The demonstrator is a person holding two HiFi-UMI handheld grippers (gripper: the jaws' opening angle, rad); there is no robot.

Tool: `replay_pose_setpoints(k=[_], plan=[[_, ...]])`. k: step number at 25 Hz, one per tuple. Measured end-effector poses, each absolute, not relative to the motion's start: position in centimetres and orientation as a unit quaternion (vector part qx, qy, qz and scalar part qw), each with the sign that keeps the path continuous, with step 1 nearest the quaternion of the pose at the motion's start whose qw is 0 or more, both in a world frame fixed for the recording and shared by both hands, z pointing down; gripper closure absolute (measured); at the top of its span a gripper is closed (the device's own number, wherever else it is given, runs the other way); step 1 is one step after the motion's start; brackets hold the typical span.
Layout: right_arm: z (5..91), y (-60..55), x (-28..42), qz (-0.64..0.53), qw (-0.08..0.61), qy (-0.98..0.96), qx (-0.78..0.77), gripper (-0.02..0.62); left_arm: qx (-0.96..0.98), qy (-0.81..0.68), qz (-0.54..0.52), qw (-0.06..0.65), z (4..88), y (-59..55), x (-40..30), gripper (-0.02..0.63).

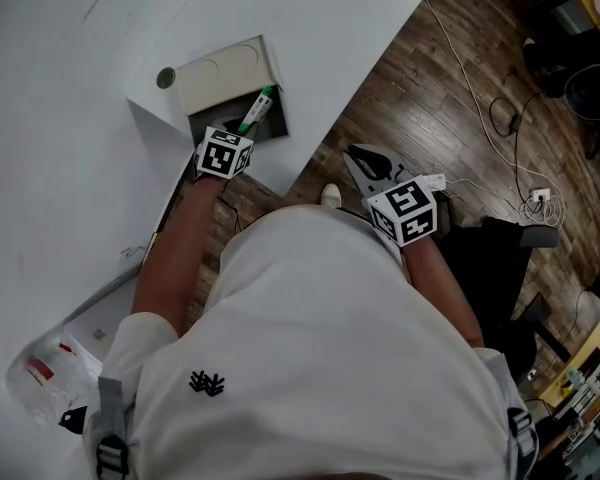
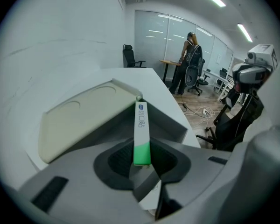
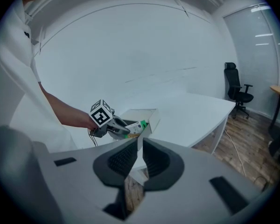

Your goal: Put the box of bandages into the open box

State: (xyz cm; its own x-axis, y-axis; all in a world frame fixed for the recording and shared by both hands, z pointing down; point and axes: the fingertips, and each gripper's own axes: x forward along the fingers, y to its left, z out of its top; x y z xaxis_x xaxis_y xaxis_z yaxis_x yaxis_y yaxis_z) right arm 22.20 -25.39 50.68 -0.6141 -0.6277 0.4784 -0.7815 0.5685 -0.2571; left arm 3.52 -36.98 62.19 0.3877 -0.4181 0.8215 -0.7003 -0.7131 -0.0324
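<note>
Wooden floor [image 1: 460, 118] lies open right of the white table [image 1: 80, 118], where the right gripper [image 3: 139, 158] hangs closed and empty. Left forearm stretches forward; the left gripper [image 2: 141, 158] clamps the green end of the slim bandage box [image 2: 141, 125], long axis pointing away, white end over the open box [image 2: 84, 120] at the table's edge

Blue print down the white face of the box of bandages [image 2: 141, 120], under a small blue logo: too small to read. Black-and-white square codes on the left cube [image 1: 224, 154] and the right cube [image 1: 407, 211].
</note>
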Motion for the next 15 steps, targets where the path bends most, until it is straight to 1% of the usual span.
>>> replay_pose_setpoints(k=[9, 12, 15], plan=[[50.98, -25.66, 22.30, 0.227, 0.178, -0.870, 0.399, 0.558, 0.816, -0.342, 0.440, 0.157, 62.43, -37.19, 3.69, 0.505], [50.93, -25.60, 22.07, 0.225, 0.180, -0.871, 0.398, 0.558, 0.818, -0.343, 0.435, 0.152, 62.04, -37.20, 3.73, 0.482], [51.04, -25.37, 21.80, 0.224, 0.182, -0.872, 0.396, 0.558, 0.823, -0.341, 0.428, 0.151, 61.58, -36.93, 3.97, 0.476]])
